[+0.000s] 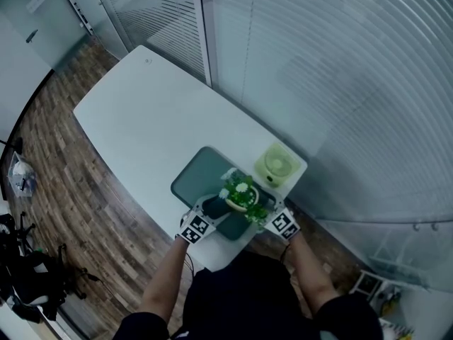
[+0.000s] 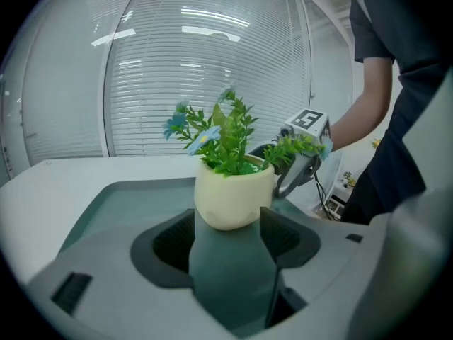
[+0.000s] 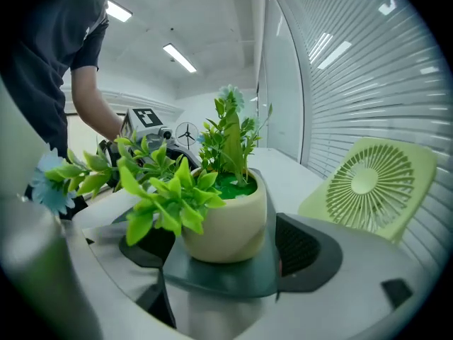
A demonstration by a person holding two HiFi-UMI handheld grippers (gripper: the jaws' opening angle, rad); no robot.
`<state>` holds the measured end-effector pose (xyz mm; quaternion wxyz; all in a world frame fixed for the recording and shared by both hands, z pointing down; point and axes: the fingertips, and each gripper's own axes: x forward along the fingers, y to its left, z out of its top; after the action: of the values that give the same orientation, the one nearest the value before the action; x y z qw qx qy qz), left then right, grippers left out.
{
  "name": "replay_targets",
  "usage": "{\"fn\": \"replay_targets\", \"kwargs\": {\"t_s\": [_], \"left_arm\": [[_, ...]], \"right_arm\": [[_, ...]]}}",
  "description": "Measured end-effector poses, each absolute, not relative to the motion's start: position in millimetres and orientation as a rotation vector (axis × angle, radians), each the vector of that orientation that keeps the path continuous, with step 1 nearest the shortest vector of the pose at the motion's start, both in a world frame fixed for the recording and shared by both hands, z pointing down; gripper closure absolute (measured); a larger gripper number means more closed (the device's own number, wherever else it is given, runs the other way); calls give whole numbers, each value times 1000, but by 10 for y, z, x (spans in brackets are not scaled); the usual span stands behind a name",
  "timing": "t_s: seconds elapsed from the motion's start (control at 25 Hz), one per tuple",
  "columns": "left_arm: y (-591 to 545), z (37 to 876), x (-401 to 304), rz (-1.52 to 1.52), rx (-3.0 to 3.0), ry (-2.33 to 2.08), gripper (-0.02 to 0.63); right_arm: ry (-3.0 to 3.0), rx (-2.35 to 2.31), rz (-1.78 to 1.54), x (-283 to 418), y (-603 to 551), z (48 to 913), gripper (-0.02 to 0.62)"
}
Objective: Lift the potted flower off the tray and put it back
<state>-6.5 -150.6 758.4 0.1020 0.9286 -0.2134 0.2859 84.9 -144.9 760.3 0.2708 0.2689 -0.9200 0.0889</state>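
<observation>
Head view: the white desk (image 1: 141, 112) carries a dark green tray (image 1: 197, 176) near its near right corner. A pale green fan (image 1: 274, 163) stands at that corner, just beside the tray. The potted flower (image 1: 241, 194) is upright on the part of the tray nearest the desk's near edge, and its base appears to rest on the tray. My left gripper (image 2: 228, 236) comes at the pot from the left, with its jaws apart and the cream pot at their tips; I cannot tell whether they touch it. My right gripper (image 3: 226, 250) comes from the right. Its jaws are also apart with the pot between them, and a narrow gap shows at the jaw on the fan side.
</observation>
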Motion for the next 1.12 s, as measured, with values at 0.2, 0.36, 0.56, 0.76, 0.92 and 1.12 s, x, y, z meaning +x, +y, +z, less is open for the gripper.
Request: {"fn": "replay_targets", "kwargs": {"t_s": [0.2, 0.36, 0.56, 0.76, 0.92, 1.12], "left_arm": [[-1500, 7482, -242, 741, 2700, -766, 322], [-1454, 7378, -304, 709, 2730, -826, 322], [-1398, 7190, -477, 653, 2751, -899, 322], [-1316, 6956, -595, 591, 2768, -946, 322], [-1318, 6770, -672, 516, 2774, -987, 322], [-1218, 6526, -703, 453, 2817, -1007, 322]], "right_arm": [[-2472, 779, 251, 916, -1299, 7579, 189], [-2453, 837, 283, 1033, -1153, 7568, 189], [-2457, 947, 296, 1110, -1020, 7481, 189], [-2481, 1115, 314, 1182, -938, 7217, 189], [-2493, 1134, 257, 1172, -863, 6988, 189], [-2527, 1228, 217, 1130, -751, 6675, 189]]}}
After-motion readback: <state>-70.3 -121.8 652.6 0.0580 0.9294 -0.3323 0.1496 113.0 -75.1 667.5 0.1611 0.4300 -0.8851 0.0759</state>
